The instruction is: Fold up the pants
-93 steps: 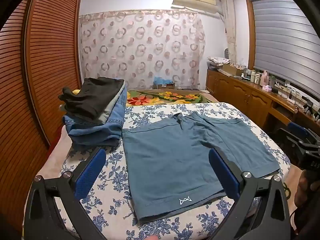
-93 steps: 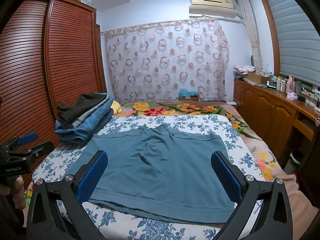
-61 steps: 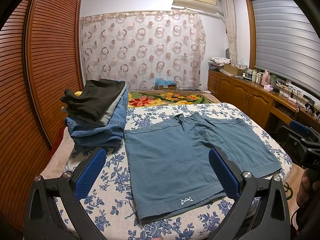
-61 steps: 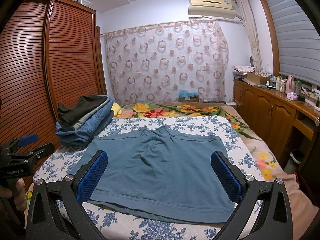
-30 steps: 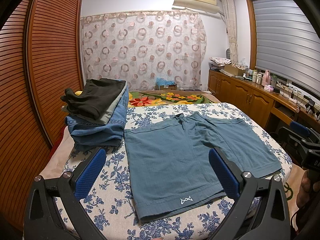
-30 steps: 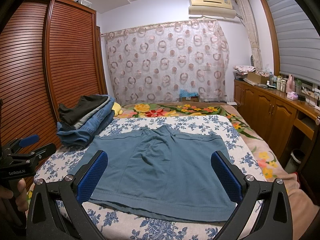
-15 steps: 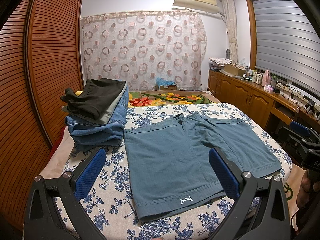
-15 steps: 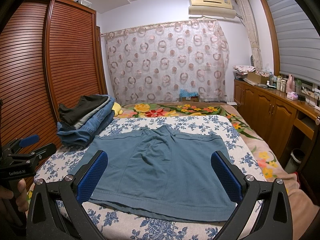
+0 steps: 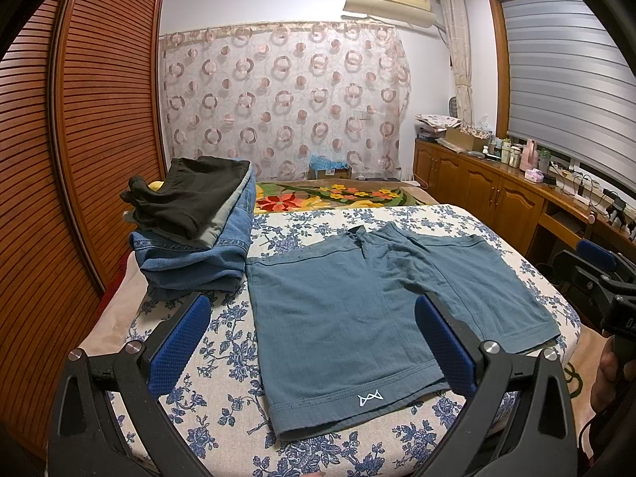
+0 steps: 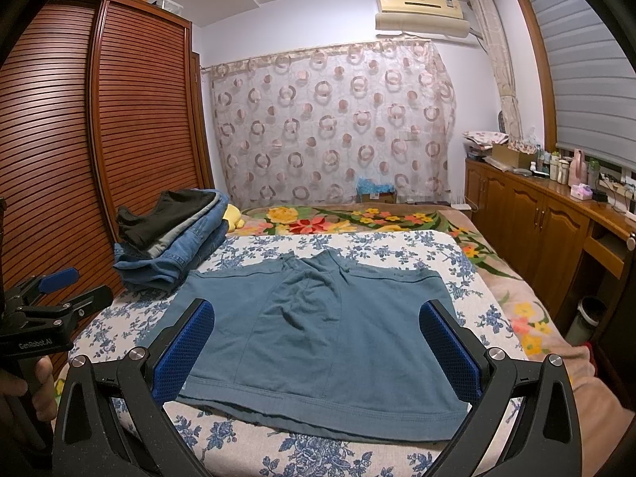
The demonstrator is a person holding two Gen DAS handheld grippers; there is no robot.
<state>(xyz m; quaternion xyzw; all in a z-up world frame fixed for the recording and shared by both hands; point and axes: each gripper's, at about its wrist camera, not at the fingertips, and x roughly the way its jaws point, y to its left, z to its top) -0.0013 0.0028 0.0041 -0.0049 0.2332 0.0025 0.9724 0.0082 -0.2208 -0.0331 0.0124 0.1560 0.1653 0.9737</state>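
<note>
Tongs, left: spread wide, nothing between them, hovering over the near edge of the bed
Tongs, right: same deal, wide apart and holding nothing
Shorts: teal, lying flat and unfolded on the bed, hems toward the cameras
Bed: blue flower sheet
Clothes pile: folded jeans plus dark stuff, just left of the shorts
Wardrobe: slatted wood, along the left

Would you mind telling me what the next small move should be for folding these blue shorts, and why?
Probably lower both open grippers to the near hems. The blue shorts lie flat and unfolded on the bed, the left gripper and right gripper hover above them holding nothing, and the hems are the closest edges to pinch.
</note>
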